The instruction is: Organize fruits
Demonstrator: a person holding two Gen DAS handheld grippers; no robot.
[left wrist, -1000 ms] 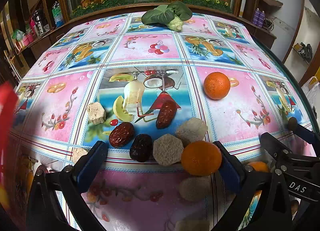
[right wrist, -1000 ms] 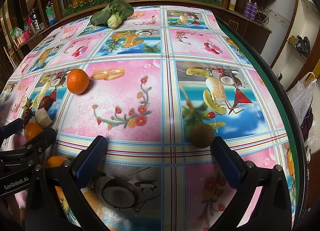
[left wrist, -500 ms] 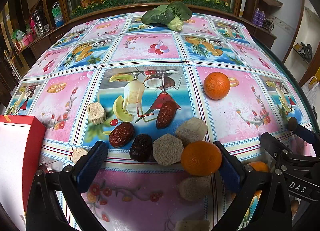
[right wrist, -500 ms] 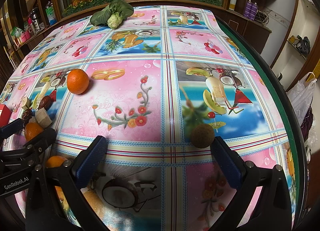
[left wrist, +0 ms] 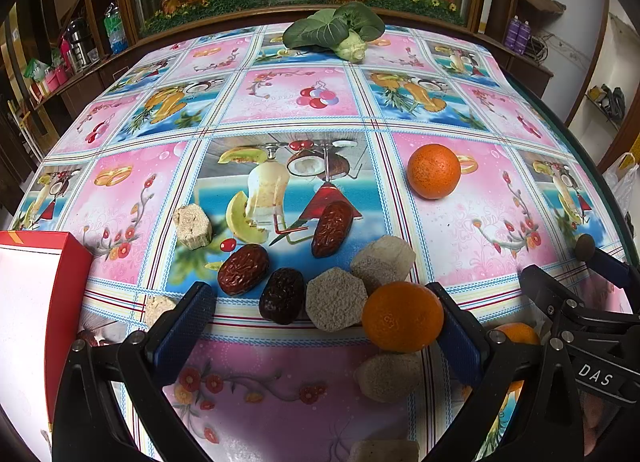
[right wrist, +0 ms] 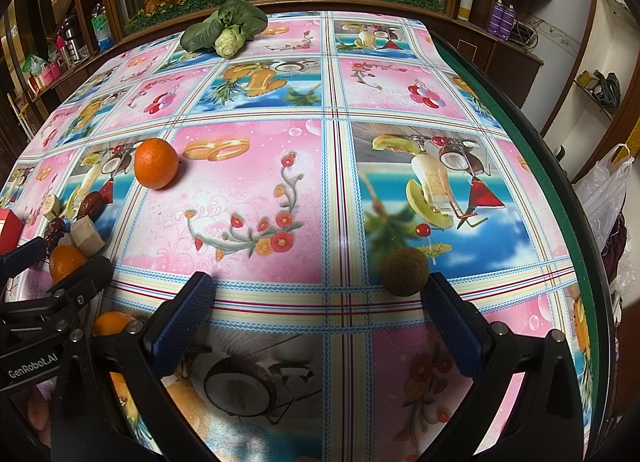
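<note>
In the left wrist view my left gripper (left wrist: 320, 326) stands open low over a cluster on the patterned tablecloth: an orange (left wrist: 402, 316) beside its right finger, several red dates (left wrist: 243, 269) and tan hexagonal blocks (left wrist: 335, 304). A second orange (left wrist: 434, 171) lies farther back on the right. A red box with a white top (left wrist: 32, 314) sits at the left edge. In the right wrist view my right gripper (right wrist: 316, 314) is open and empty, and a brown round fruit (right wrist: 404, 272) rests just off its right fingertip. The far orange (right wrist: 156, 163) shows at the left there.
A leafy green vegetable (left wrist: 338, 30) lies at the table's far edge before a planter. The table's green rim (right wrist: 560, 166) curves along the right, with a plastic bag (right wrist: 604, 190) beyond it. Another orange (right wrist: 110, 324) lies under the left gripper's body.
The red box has come in from the left and now rests still at the table's left edge. Neither gripper nor any fruit has moved.
</note>
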